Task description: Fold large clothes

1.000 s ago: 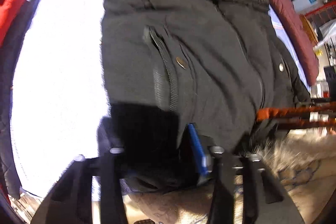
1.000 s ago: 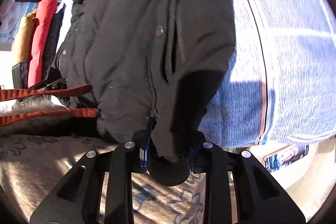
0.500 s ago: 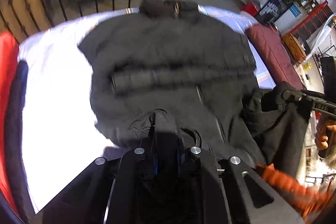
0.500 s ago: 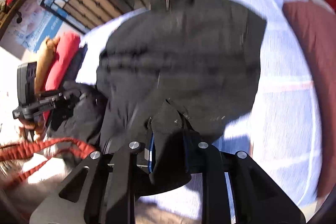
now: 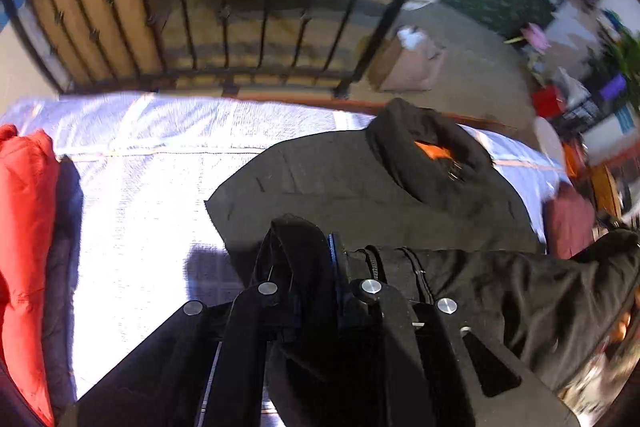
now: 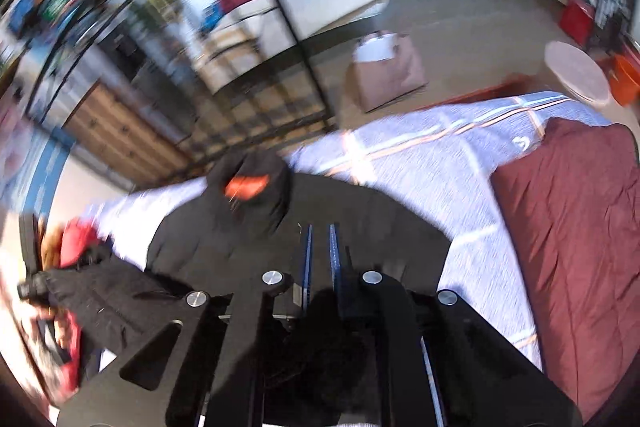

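A large black padded jacket [image 5: 360,195] lies on a bed with a pale blue checked cover [image 5: 152,155]; its collar with an orange lining [image 5: 432,151] points to the far edge. My left gripper [image 5: 316,259] is shut on a bunched black fold of the jacket's near hem, lifted above the bed. In the right wrist view the jacket [image 6: 224,247] lies ahead. My right gripper [image 6: 319,259] has its blue pads close together with a narrow gap; black cloth sits lower between the fingers, and a grip cannot be told.
A red garment [image 5: 24,227] lies at the bed's left side, a maroon one [image 6: 572,227] at the right. A black metal bed rail [image 5: 224,27] stands behind the far edge. Beyond are carpet, a pink bag [image 6: 384,71] and furniture.
Both grippers have carried the jacket's near hem up and forward over the jacket toward the collar. The views tilted up, so the bed rail and room now show.
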Demonstrator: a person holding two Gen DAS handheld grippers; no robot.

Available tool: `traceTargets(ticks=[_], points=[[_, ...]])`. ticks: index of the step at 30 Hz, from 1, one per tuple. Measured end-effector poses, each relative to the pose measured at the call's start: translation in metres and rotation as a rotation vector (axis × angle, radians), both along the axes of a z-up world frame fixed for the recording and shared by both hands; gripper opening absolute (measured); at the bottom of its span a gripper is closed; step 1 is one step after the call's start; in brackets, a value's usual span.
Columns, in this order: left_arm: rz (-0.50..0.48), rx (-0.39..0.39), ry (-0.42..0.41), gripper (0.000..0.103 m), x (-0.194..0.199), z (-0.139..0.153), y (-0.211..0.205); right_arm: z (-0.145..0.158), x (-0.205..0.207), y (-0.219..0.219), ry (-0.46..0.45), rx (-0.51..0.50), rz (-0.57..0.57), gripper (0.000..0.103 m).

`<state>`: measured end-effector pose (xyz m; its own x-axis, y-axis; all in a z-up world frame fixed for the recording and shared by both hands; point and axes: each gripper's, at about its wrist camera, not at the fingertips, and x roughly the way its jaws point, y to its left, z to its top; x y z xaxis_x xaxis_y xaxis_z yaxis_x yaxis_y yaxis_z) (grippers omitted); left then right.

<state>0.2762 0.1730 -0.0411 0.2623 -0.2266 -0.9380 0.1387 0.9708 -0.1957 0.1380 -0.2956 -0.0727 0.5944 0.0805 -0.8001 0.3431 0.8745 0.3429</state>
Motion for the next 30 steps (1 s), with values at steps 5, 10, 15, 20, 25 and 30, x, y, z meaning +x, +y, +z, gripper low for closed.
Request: traceTargets(ticks=[5, 10, 15, 20, 25, 30], points=[[0.171, -0.190, 0.190, 0.034, 0.036, -0.033, 0.008, -0.018, 0.028, -0.039, 0.050, 0.079, -0.131, 0.042], [0.216, -0.374, 0.259, 0.040, 0.049, -0.030, 0.035, -0.028, 0.011, -0.059, 0.027, 0.155, -0.173, 0.078], [0.231, -0.301, 0.036, 0.074, 0.048, 0.021, 0.079, -0.050, -0.002, -0.038, 0.100, 0.077, -0.054, 0.078], [0.037, -0.072, -0.028, 0.080, 0.039, 0.029, 0.064, -0.070, -0.012, -0.002, 0.135, -0.018, 0.081, 0.078], [-0.158, 0.045, -0.060, 0.084, 0.021, -0.004, 0.009, -0.077, -0.005, 0.018, 0.139, -0.060, 0.129, 0.078], [-0.213, 0.146, -0.072, 0.089, 0.031, -0.044, -0.036, -0.085, 0.011, 0.022, 0.184, -0.087, 0.157, 0.063]])
